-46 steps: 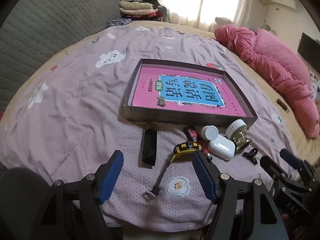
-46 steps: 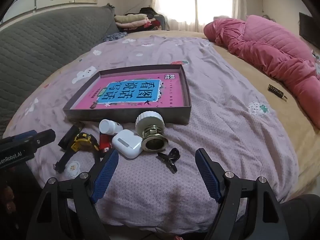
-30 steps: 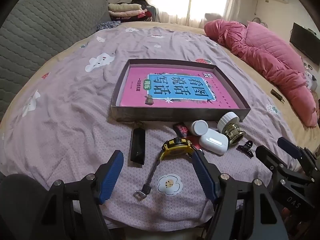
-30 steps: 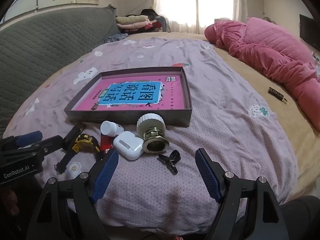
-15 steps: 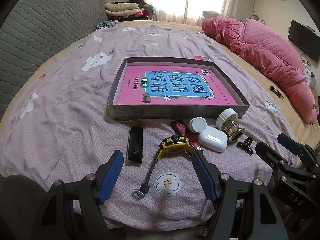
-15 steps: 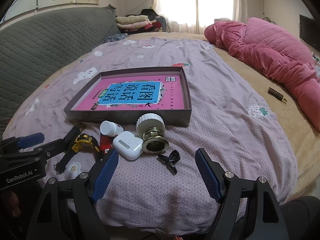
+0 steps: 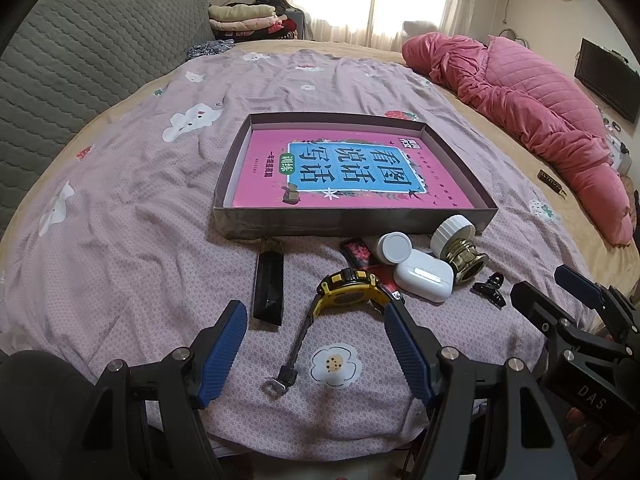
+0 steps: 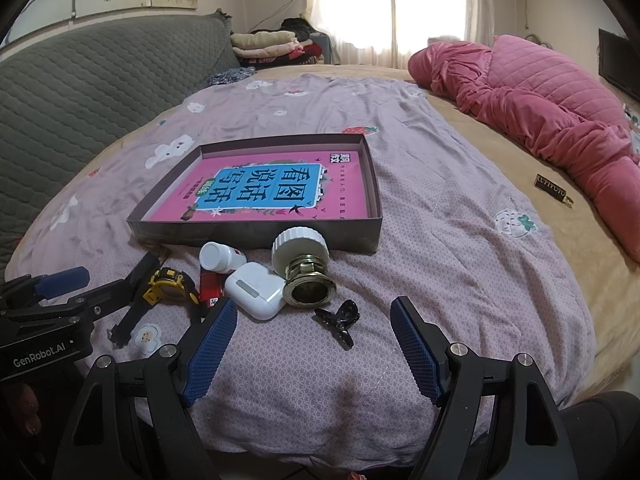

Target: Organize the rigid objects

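Left gripper [image 7: 316,344] drawn slightly back, both grippers spread wide above lilac bedspread [image 7: 140,208], sunlit window [image 8: 352,4] behind.

Black frames, silver screws, ribbed blue pads on left gripper [image 7: 316,354] and right gripper [image 8: 312,350]; white "GenRobot.AI" and "DAS" lettering.

My left black hand-held gripper [image 7: 316,350] hangs with blue-padded jaws spread wide; my right hand-held gripper [image 8: 312,348], at three o'clock, gapes likewise, empty.
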A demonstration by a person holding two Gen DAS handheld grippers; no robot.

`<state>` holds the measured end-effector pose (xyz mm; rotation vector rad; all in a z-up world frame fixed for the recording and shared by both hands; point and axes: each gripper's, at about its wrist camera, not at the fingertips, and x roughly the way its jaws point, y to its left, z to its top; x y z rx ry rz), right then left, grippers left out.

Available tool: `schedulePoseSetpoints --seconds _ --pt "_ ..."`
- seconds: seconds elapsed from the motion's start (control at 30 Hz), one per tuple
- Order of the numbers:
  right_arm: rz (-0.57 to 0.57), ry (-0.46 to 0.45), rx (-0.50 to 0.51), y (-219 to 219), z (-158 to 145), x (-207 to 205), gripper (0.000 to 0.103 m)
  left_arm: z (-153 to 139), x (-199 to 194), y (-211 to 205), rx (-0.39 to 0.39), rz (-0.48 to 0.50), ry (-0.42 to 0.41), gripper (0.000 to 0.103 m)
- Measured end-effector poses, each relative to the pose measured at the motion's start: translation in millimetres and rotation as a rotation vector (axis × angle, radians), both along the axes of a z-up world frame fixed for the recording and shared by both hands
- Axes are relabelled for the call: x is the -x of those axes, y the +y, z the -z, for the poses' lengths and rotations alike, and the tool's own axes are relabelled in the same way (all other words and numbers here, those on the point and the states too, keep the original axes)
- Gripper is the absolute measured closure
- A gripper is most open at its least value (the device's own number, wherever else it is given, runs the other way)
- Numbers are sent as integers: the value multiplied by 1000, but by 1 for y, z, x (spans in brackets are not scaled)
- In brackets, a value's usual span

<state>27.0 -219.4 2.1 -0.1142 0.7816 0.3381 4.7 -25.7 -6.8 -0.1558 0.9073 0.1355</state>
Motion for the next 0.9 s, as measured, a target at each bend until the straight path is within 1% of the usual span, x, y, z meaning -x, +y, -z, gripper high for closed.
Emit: schedulePoseSetpoints --seconds 0.6,0.9 --pt "2 0 -2 -2 0 -1 23 0 0 2 3 -3 0 32" --pt "15 18 -9 -8 4 -2 23 2 0 5 11 -5 11 32"
